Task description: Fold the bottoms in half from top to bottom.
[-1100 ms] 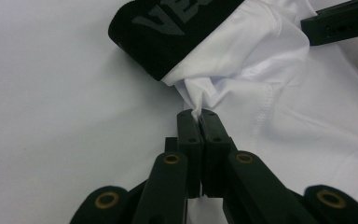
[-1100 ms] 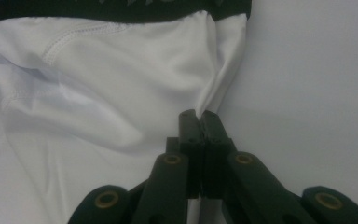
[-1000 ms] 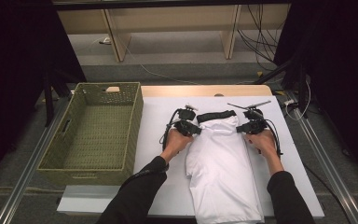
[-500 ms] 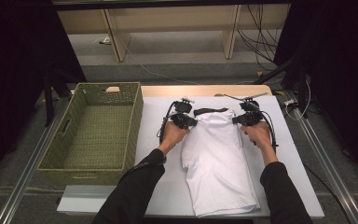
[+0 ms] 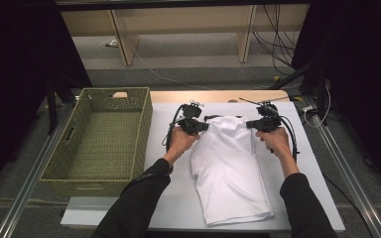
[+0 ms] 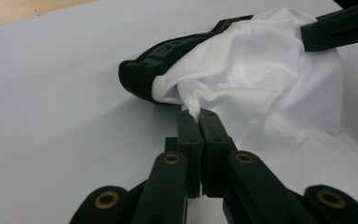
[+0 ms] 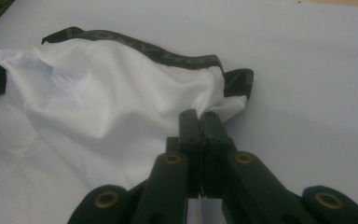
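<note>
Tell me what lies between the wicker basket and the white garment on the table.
In the high view, only the left claw and its hand stand between the wicker basket and the white garment; the rest is bare white tabletop.

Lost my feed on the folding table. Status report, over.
Left gripper and right gripper both shut on white garment, pinching it near its black waistband. Garment flat on table. Basket to the left, apart. Nothing in the way.

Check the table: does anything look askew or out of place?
Nothing is damaged or spilled. The white garment lies slightly askew on the table, its black waistband end bunched and lifted where both grippers pinch it.
</note>
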Demonstrator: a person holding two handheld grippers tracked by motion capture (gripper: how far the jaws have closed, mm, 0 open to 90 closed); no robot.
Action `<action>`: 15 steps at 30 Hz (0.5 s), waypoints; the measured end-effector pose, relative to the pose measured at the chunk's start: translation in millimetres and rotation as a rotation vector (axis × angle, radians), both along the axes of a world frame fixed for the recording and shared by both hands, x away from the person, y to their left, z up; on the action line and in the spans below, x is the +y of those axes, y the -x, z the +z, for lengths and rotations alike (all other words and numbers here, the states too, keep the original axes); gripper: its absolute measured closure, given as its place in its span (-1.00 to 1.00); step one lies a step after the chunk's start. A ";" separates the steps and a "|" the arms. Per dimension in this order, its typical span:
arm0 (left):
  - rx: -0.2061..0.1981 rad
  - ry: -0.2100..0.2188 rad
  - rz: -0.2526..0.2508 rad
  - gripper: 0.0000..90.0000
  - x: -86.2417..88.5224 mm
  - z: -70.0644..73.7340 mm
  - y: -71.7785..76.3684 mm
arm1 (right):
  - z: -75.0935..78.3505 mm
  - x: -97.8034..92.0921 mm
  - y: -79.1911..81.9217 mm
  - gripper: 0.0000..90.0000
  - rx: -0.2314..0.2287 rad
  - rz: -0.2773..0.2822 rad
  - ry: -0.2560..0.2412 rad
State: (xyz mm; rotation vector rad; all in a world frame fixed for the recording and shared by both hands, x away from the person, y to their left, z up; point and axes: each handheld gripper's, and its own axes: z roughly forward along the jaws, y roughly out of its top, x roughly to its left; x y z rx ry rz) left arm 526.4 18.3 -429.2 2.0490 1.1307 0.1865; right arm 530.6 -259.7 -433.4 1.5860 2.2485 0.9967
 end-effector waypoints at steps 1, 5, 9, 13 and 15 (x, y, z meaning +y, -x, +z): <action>-0.002 0.007 -0.006 0.95 0.5 1.8 2.3 | 0.4 -0.5 1.6 0.99 -0.007 0.006 0.000; -0.011 0.014 -0.029 0.95 0.2 6.4 10.8 | 2.7 -1.6 10.2 0.99 -0.016 0.026 -0.005; -0.032 0.021 -0.060 0.95 1.3 10.4 22.5 | 6.9 -1.7 19.7 0.99 -0.037 0.040 -0.025; -0.045 0.041 -0.076 0.95 4.1 11.6 34.5 | 11.0 -1.9 32.8 0.99 -0.049 0.076 -0.035; -0.048 0.051 -0.089 0.95 6.2 11.7 41.0 | 13.8 -3.5 43.2 0.99 -0.067 0.088 -0.039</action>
